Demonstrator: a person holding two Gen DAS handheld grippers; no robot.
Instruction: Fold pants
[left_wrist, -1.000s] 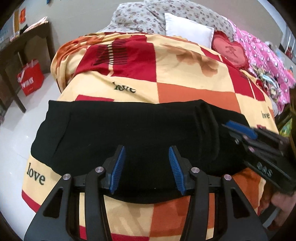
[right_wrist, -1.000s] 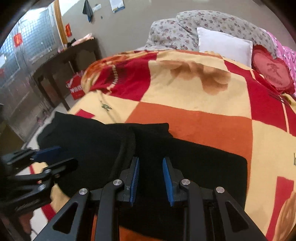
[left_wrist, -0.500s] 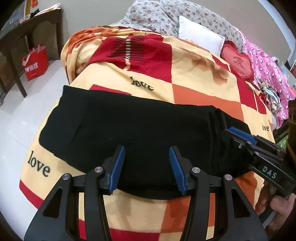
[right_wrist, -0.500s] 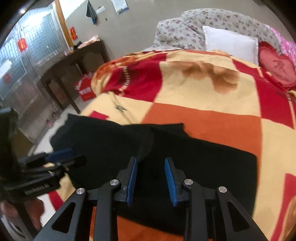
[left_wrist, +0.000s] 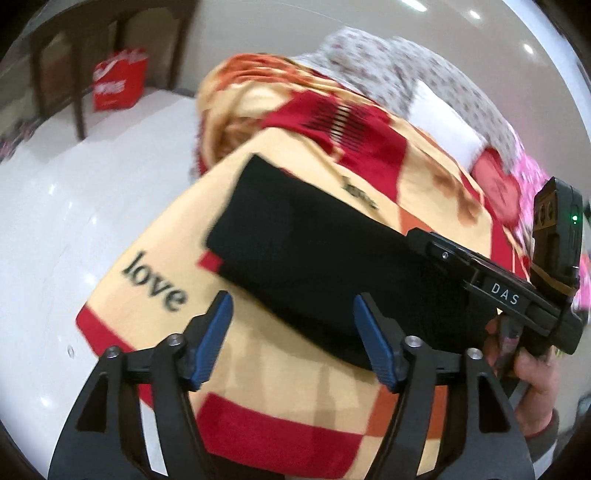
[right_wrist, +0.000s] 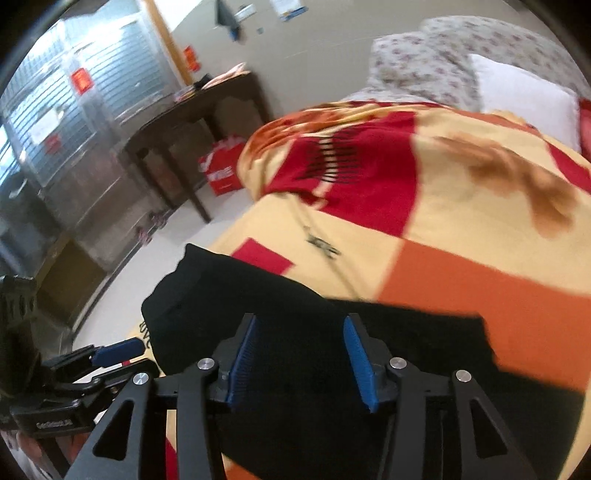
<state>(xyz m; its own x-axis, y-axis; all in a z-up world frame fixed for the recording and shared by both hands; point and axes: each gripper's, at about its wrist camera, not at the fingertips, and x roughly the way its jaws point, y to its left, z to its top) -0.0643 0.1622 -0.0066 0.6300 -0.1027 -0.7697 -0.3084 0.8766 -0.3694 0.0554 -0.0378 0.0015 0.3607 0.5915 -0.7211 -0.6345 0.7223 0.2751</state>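
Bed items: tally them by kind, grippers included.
Pants: 1
Blanket: 1
White pillow: 1
Red heart cushion: 1
Grippers: 2, left and right, both open
Total: 6

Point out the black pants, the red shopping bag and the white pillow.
black pants (left_wrist: 314, 258): left wrist view, middle of the folded cloth.
red shopping bag (left_wrist: 118, 83): left wrist view, its front face.
white pillow (right_wrist: 524, 101): right wrist view, its middle.
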